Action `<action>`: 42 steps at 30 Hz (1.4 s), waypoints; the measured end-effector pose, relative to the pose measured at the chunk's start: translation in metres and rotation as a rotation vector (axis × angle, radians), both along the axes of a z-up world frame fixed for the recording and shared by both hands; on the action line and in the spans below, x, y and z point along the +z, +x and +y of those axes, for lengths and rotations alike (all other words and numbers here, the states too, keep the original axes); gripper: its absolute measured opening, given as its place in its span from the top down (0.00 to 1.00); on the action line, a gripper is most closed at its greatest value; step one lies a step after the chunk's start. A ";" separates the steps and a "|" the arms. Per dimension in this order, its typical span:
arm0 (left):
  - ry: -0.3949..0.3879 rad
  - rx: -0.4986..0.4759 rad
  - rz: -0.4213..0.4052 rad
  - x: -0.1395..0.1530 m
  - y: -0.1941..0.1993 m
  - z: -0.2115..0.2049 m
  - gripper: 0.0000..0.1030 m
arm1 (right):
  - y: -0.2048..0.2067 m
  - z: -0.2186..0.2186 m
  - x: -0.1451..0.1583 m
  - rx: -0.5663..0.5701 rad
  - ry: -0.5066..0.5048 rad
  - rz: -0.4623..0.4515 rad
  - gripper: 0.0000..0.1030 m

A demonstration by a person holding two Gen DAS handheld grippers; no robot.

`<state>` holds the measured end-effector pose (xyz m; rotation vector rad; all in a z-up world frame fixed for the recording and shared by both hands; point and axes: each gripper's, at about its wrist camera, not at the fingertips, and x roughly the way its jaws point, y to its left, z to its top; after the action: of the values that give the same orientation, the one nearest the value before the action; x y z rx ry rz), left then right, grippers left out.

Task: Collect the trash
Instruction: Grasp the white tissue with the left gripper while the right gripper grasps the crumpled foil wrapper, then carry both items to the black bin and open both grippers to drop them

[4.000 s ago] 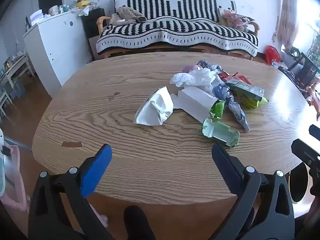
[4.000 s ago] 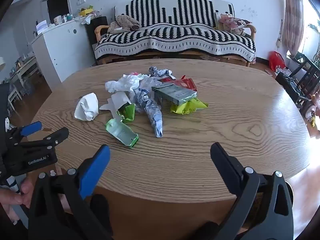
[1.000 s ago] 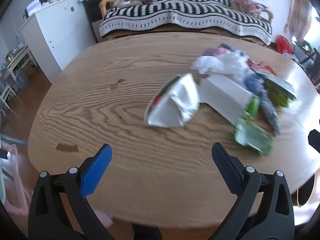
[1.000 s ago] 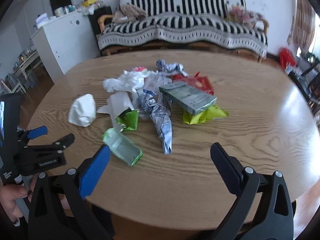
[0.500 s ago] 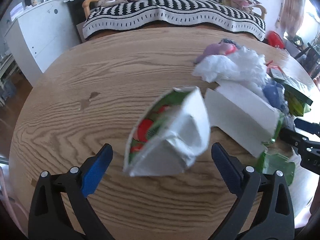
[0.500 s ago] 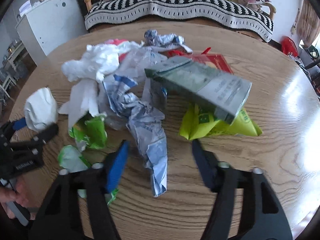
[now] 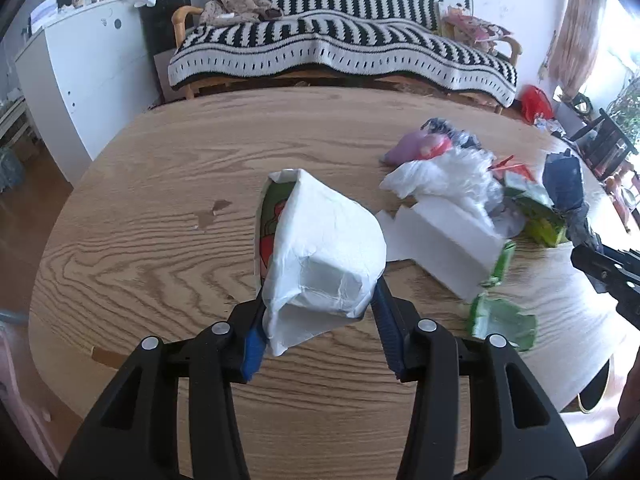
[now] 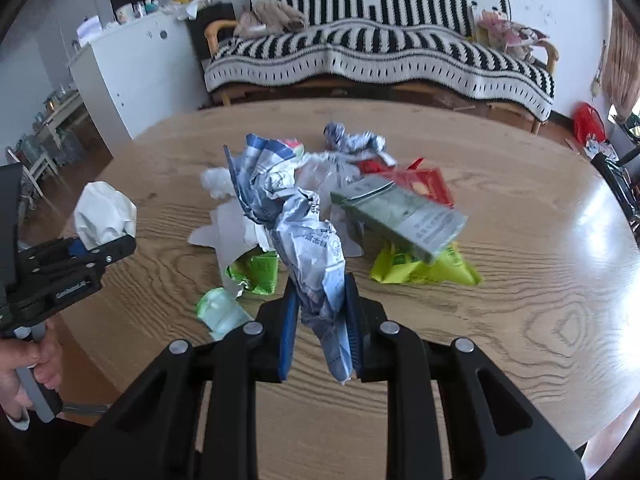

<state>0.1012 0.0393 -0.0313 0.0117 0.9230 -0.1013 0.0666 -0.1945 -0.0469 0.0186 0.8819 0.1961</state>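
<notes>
1. While it is held above the near-left part of the desk [image 7: 160, 208], the white bag [image 7: 324, 256] sits clamped in the left claw [image 7: 318, 328]; its red and green print is unreadable.
2. Bare wood lies left of the trash heap [image 8: 360, 208], up to the rounded edge.
3. The right claw [image 8: 320, 320] is clamped on a crumpled blue-white wrapper [image 8: 296, 224], whose writing is blurred.
4. The green carton [image 8: 400, 216] has illegible small text; open wood lies to its right.
</notes>
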 end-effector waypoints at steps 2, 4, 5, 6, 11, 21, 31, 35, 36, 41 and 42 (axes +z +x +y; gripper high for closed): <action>-0.006 -0.014 -0.014 0.007 -0.004 -0.010 0.55 | -0.012 -0.017 0.009 -0.015 0.010 -0.009 0.78; 0.020 -0.048 -0.040 0.015 -0.008 -0.028 0.55 | -0.022 -0.040 0.015 -0.046 0.009 -0.015 0.78; 0.032 -0.088 -0.059 0.019 -0.013 -0.044 0.55 | -0.030 -0.058 0.019 -0.079 0.009 -0.023 0.78; 0.032 -0.119 -0.070 0.021 -0.018 -0.058 0.55 | -0.038 -0.071 0.021 -0.105 0.010 -0.026 0.78; -0.050 -0.355 -0.087 0.035 -0.044 -0.166 0.55 | -0.090 -0.190 0.041 -0.326 0.011 -0.063 0.78; -0.152 -0.831 -0.048 0.004 -0.152 -0.399 0.55 | -0.232 -0.403 0.007 -0.756 0.073 0.013 0.78; -0.123 -1.047 0.196 -0.099 -0.207 -0.523 0.55 | -0.294 -0.485 -0.094 -0.879 0.187 0.311 0.78; -0.087 -1.052 0.216 -0.124 -0.211 -0.541 0.55 | -0.300 -0.489 -0.116 -0.872 0.199 0.374 0.78; -0.085 -1.052 0.221 -0.128 -0.211 -0.546 0.55 | -0.299 -0.490 -0.118 -0.870 0.202 0.378 0.78; -0.073 -1.049 0.241 -0.141 -0.204 -0.566 0.54 | -0.301 -0.493 -0.119 -0.865 0.210 0.383 0.78; -0.074 -1.051 0.243 -0.142 -0.205 -0.567 0.54 | -0.301 -0.494 -0.120 -0.865 0.211 0.385 0.78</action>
<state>-0.1037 -0.5275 -0.1735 0.4252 1.0737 -1.1297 -0.2345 -0.6882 -0.1667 0.6413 1.1557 -0.5423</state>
